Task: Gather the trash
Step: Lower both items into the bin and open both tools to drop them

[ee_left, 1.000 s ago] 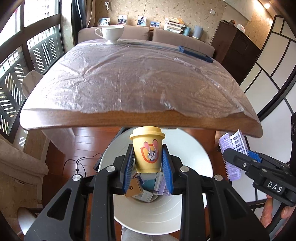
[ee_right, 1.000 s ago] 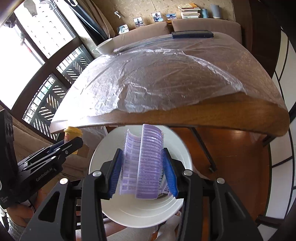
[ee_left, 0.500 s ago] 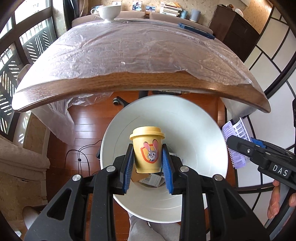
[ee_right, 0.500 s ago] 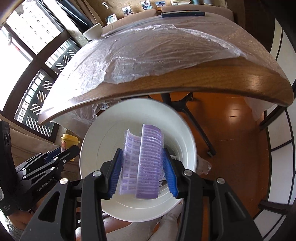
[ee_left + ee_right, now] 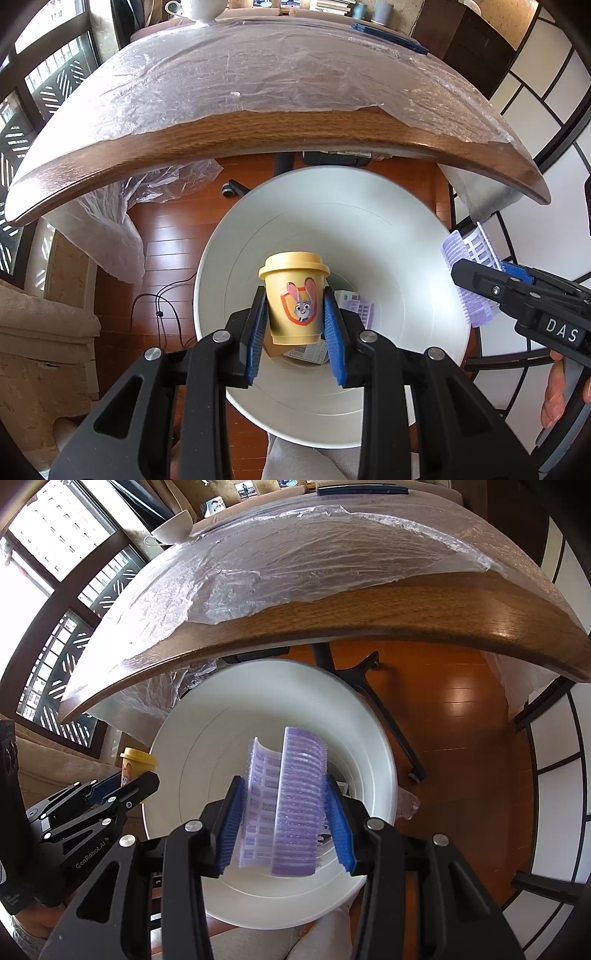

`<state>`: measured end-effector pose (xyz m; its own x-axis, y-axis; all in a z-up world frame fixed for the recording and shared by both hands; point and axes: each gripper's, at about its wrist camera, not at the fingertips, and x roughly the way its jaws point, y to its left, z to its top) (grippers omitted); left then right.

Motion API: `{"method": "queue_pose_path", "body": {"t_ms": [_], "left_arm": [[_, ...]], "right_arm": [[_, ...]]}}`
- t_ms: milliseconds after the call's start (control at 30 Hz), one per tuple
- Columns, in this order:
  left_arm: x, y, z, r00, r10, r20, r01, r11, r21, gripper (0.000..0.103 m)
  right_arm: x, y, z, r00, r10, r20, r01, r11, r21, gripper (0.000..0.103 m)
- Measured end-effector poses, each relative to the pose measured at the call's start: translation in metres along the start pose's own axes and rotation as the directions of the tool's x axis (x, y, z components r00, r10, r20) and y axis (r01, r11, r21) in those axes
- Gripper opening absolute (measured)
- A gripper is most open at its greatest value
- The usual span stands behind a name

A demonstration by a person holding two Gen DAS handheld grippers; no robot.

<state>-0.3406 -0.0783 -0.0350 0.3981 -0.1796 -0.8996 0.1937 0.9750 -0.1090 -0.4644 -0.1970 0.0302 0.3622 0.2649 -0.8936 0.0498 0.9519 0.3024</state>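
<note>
While the left gripper (image 5: 295, 314) clamps a smooth yellow lidded cup (image 5: 293, 301) between ribbed blue fingers (image 5: 255, 332), the right gripper (image 5: 282, 812) clasps a bristly purple curler (image 5: 295, 801); both hang over the white round bin (image 5: 388, 236), beside the film-draped wooden counter (image 5: 258, 140).

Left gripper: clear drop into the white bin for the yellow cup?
Probably yes. The left gripper, shut on the yellow cup, hangs over the open white bin; only loose trash lies at the bottom, and the table edge sits beyond the rim.

One yellow cup (image 5: 294, 302), one purple hair roller (image 5: 295, 805), one white bin (image 5: 399, 229), one table (image 5: 258, 136), two hand-held grippers
</note>
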Motion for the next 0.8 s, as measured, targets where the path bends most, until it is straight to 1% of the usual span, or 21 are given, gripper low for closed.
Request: {"method": "queue_pose_path", "body": {"t_ms": [167, 200, 267, 300, 400, 467, 533, 567, 600, 700, 733, 767, 800], "left_arm": [[0.005, -0.001, -0.001, 1.0, -0.005, -0.015, 0.006, 1.0, 0.016, 0.032], [0.006, -0.001, -0.001, 1.0, -0.006, -0.017, 0.006, 1.0, 0.017, 0.032], [0.007, 0.0, -0.001, 1.0, -0.006, -0.022, 0.006, 1.0, 0.009, 0.046], [0.006, 0.001, -0.001, 1.0, -0.011, -0.014, 0.011, 1.0, -0.001, 0.056], [0.003, 0.003, 0.0, 1.0, -0.011, -0.001, 0.011, 1.0, -0.005, 0.057], [0.0, 0.003, 0.002, 1.0, -0.003, 0.007, 0.003, 1.0, -0.005, 0.057], [-0.005, 0.004, 0.003, 1.0, -0.004, 0.017, 0.004, 1.0, -0.016, 0.057], [-0.009, 0.004, 0.005, 1.0, -0.008, 0.026, 0.009, 1.0, -0.024, 0.058], [-0.012, 0.004, 0.007, 0.999, -0.009, 0.035, 0.01, 0.999, -0.032, 0.061], [-0.029, 0.005, 0.015, 0.996, -0.007, 0.087, 0.012, 0.999, -0.052, 0.069], [-0.036, 0.005, 0.019, 0.994, -0.004, 0.113, 0.01, 0.998, -0.055, 0.074], [-0.042, 0.004, 0.025, 0.99, 0.005, 0.139, 0.003, 0.998, -0.057, 0.076], [-0.049, 0.004, 0.032, 0.985, 0.018, 0.171, -0.008, 0.998, -0.062, 0.08]], "right_arm": [[0.005, -0.001, -0.003, 1.0, -0.002, -0.017, 0.002, 1.0, 0.007, 0.043], [0.006, -0.001, -0.003, 1.0, -0.001, -0.021, 0.001, 1.0, 0.006, 0.044], [0.006, -0.001, -0.004, 1.0, -0.001, -0.025, 0.002, 1.0, 0.012, 0.049], [0.005, -0.002, -0.004, 1.0, -0.006, -0.018, 0.006, 1.0, 0.014, 0.055], [0.001, -0.005, -0.004, 1.0, -0.018, -0.001, 0.018, 1.0, 0.012, 0.055], [-0.003, -0.006, -0.002, 1.0, -0.021, 0.009, 0.021, 1.0, 0.015, 0.057], [-0.009, -0.008, 0.0, 1.0, -0.022, 0.022, 0.021, 1.0, 0.019, 0.065], [-0.013, -0.01, 0.002, 0.999, -0.02, 0.036, 0.019, 1.0, 0.022, 0.066], [-0.018, -0.011, 0.004, 0.999, -0.018, 0.046, 0.017, 1.0, 0.021, 0.067], [-0.032, -0.011, 0.013, 0.996, -0.022, 0.088, 0.021, 1.0, 0.006, 0.078], [-0.038, -0.012, 0.017, 0.994, -0.02, 0.11, 0.02, 1.0, -0.001, 0.081], [-0.044, -0.013, 0.024, 0.991, -0.015, 0.133, 0.016, 1.0, -0.008, 0.083], [-0.049, -0.014, 0.029, 0.989, -0.013, 0.148, 0.015, 1.0, -0.011, 0.087]]}}
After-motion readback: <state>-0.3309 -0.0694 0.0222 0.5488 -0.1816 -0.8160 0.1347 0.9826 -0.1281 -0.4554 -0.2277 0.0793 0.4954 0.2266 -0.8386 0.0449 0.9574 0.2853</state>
